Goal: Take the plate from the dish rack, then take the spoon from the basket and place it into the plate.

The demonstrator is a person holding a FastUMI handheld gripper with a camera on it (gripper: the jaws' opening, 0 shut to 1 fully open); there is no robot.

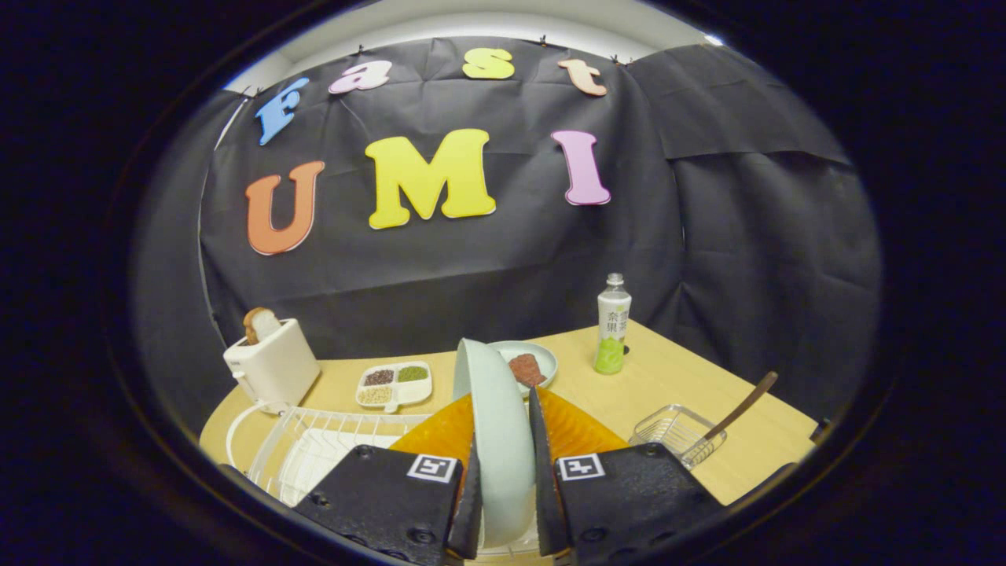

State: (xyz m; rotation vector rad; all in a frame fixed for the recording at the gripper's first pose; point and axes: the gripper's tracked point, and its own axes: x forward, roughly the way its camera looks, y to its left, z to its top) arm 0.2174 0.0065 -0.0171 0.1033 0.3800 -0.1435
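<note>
Table: bare surface runs between plate and basket. Dish rack sits left of the plate. Plate stands on edge, apparently above the rack, clamped between both fingers of the gripper. Basket, right of plate, holds the spoon, handle overhanging its rim.

A white toaster with a slice of bread standing in its slot sits on the wooden counter. Near it lies a divided tray of grains, then a small dish holding something reddish-brown, and an upright bottle.
</note>
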